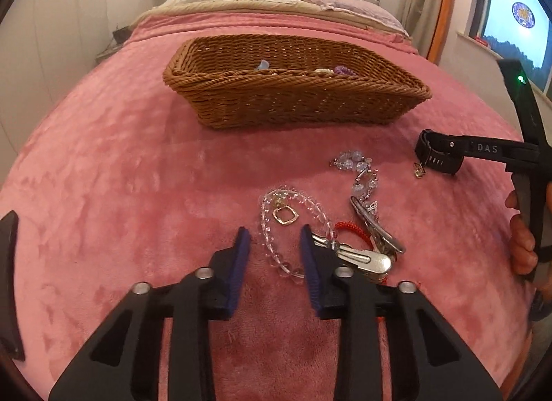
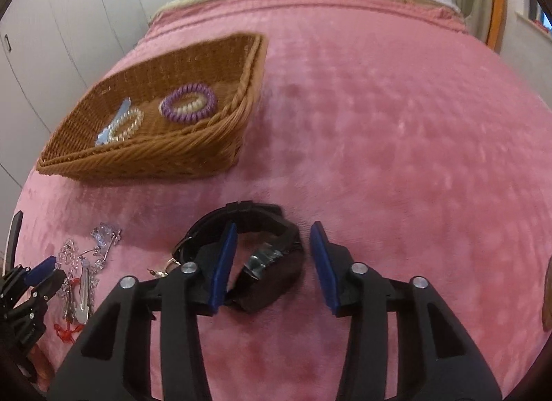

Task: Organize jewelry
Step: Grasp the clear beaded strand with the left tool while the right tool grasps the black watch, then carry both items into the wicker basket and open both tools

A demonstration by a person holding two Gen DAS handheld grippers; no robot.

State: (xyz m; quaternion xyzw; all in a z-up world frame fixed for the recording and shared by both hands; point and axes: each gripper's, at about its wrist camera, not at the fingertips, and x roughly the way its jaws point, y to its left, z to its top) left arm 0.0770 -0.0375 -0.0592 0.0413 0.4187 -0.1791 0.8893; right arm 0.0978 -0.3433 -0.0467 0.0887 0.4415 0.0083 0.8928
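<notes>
— Where are you holding?

— I'm hovering my left claw [image 1: 272, 239] wide over the clear bead bracelet [image 1: 293, 228], lower centre; it's looking light and slippery, so I'm aiming across the strand.

— And the right?

— Right claw [image 2: 272, 239] spread wide around the soft black band [image 2: 262, 252]. Everything's lying on the plush pink bed [image 2: 396, 125]; basket [image 2: 172, 156] upper left.

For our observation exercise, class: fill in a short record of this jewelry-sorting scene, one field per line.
surface: pink blanket
container: wicker basket
in basket: purple coil band, clear coil band
loose items: clear bead bracelet, metal hair clips, black strap
left gripper: jaws open, astride the bracelet
right gripper: jaws open, around the strap
</notes>
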